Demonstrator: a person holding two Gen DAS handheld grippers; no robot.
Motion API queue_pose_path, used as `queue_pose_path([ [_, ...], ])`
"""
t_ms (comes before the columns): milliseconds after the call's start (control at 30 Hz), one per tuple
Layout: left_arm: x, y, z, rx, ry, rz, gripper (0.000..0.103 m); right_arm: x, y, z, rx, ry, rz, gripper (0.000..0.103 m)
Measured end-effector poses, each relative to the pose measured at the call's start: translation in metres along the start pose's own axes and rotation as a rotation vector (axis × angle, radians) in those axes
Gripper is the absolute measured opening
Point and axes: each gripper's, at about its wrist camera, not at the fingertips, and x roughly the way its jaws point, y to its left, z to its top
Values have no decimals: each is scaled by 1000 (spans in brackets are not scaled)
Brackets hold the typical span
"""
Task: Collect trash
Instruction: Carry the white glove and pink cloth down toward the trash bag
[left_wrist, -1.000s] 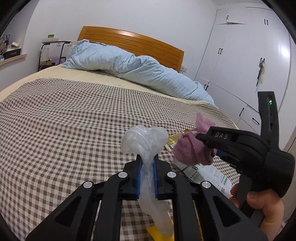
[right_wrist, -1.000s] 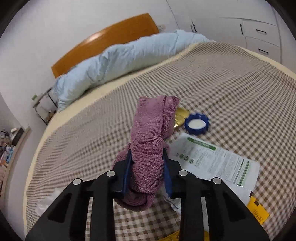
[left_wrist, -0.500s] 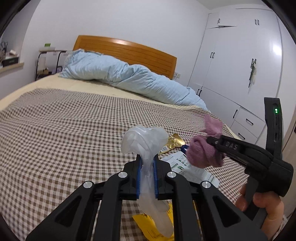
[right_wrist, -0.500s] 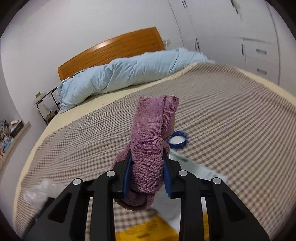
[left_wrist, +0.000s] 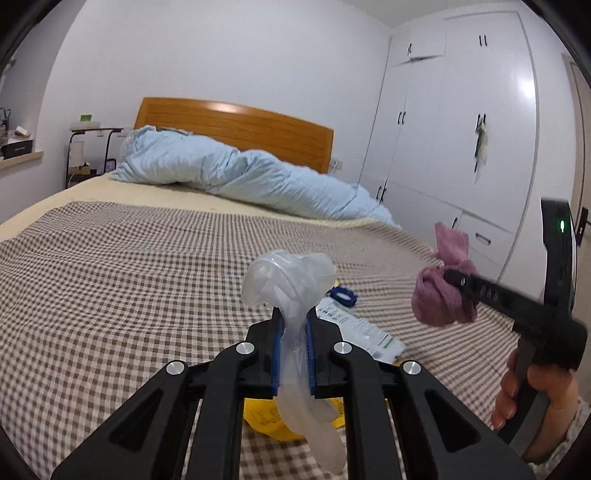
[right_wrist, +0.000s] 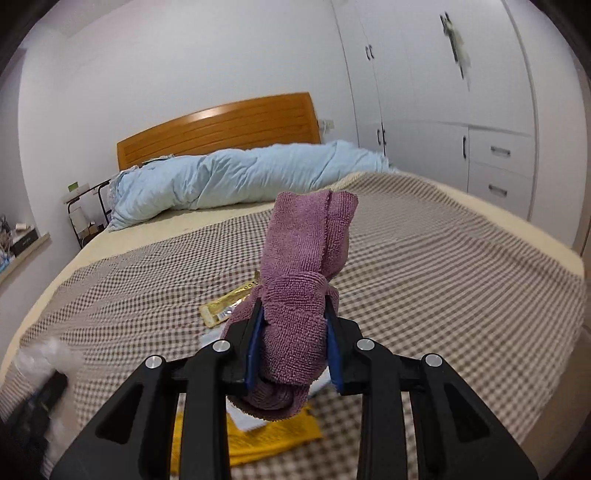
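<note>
My left gripper (left_wrist: 293, 325) is shut on a crumpled clear plastic bag (left_wrist: 288, 280), which bulges above the pads and hangs down below them. My right gripper (right_wrist: 293, 328) is shut on a knotted purple cloth (right_wrist: 306, 258); in the left wrist view that cloth (left_wrist: 441, 295) shows at the right, held above the bed by the right gripper (left_wrist: 458, 286). On the checked bedspread below lie a printed paper sheet (left_wrist: 354, 325), a blue lid (left_wrist: 343, 295), a gold wrapper (right_wrist: 231, 304) and a yellow packet (right_wrist: 266, 439). The left gripper (right_wrist: 37, 373) is a blur at the lower left of the right wrist view.
A rolled light-blue duvet (left_wrist: 240, 177) lies across the head of the bed before the wooden headboard (left_wrist: 236, 127). White wardrobes with drawers (left_wrist: 461, 129) line the right wall. A small rack (left_wrist: 88, 151) stands left of the bed. A hand (left_wrist: 532, 402) grips the right tool.
Both grippers have risen and drawn back from the bed, each keeping its load. The litter on the bedspread now lies lower and farther off; the blue lid has come into the left wrist view.
</note>
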Motion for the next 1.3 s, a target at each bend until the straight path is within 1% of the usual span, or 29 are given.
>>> queue_pose_path([
  [100, -14, -2, -4, -11, -26, -3, 8, -18, -4, -10, -63, -30, -3, 29],
  [167, -18, -1, -8, -23, -10, -35, 8, -29, -7, -16, -101, -49, -2, 29],
  [267, -30, -5, -12, -25, -22, -63, 8, -49, -10, -27, -153, -73, 12, 29],
  [433, -71, -18, -18, -12, -84, -101, 8, -79, -19, -47, -176, -76, 47, 29],
  [633, -107, -28, -38, -1, -100, -103, 8, -110, -31, -63, -202, -99, 82, 29],
  [833, -124, -32, -64, 11, -74, -106, 8, -134, -48, -86, -184, -65, 128, 29],
  [933, -134, -30, -81, 4, -93, -120, 8, -144, -56, -102, -181, -45, 135, 29],
  [1133, -149, -34, -104, 31, -79, -126, 8, -162, -71, -129, -181, -33, 139, 29],
  [1300, -161, -36, -123, 48, -42, -121, 8, -173, -83, -147, -176, -12, 149, 29],
])
